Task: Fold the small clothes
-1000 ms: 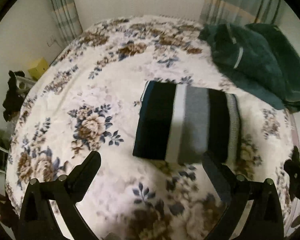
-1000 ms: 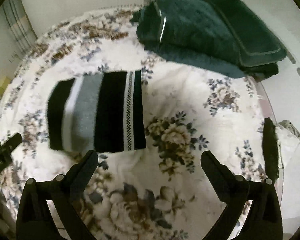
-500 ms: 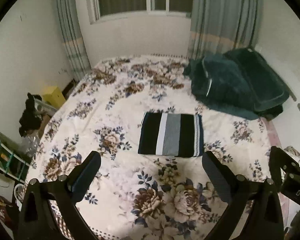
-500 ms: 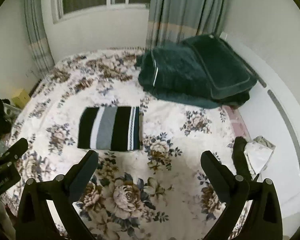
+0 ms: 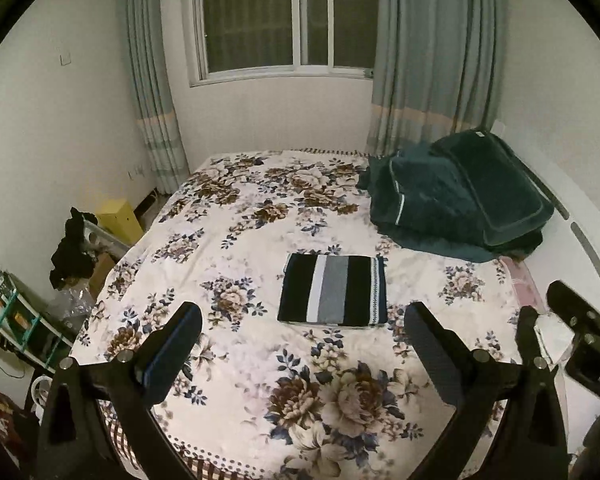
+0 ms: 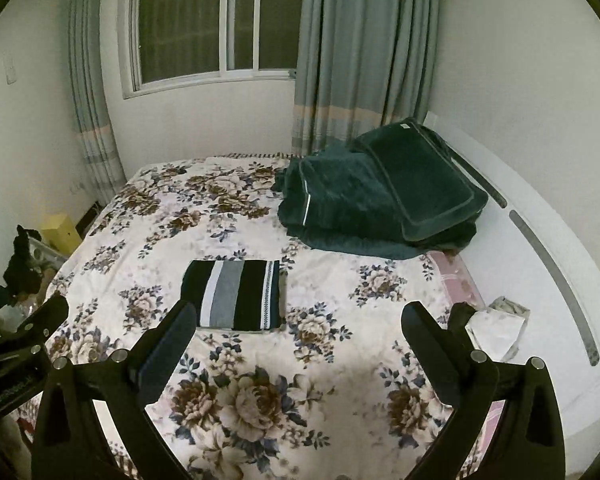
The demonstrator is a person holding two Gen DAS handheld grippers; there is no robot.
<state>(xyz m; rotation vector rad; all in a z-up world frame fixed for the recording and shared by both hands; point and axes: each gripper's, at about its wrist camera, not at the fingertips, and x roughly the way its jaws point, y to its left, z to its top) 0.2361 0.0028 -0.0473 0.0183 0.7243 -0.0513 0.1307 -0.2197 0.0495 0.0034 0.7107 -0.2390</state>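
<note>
so both grippers have pulled way back in the last second, from hovering right over the striped sweater (image 5: pixel 333 289) to a view of the whole room, window and curtains included. the left gripper (image 5: pixel 300 354) and right gripper (image 6: pixel 298 354) both hang with fingers spread wide, holding nothing. the sweater lies as a neat flat rectangle mid-bed on the floral bedspread (image 5: pixel 228 240), well apart from the dark green blanket (image 5: pixel 452 200). this fold looks finished.
</note>
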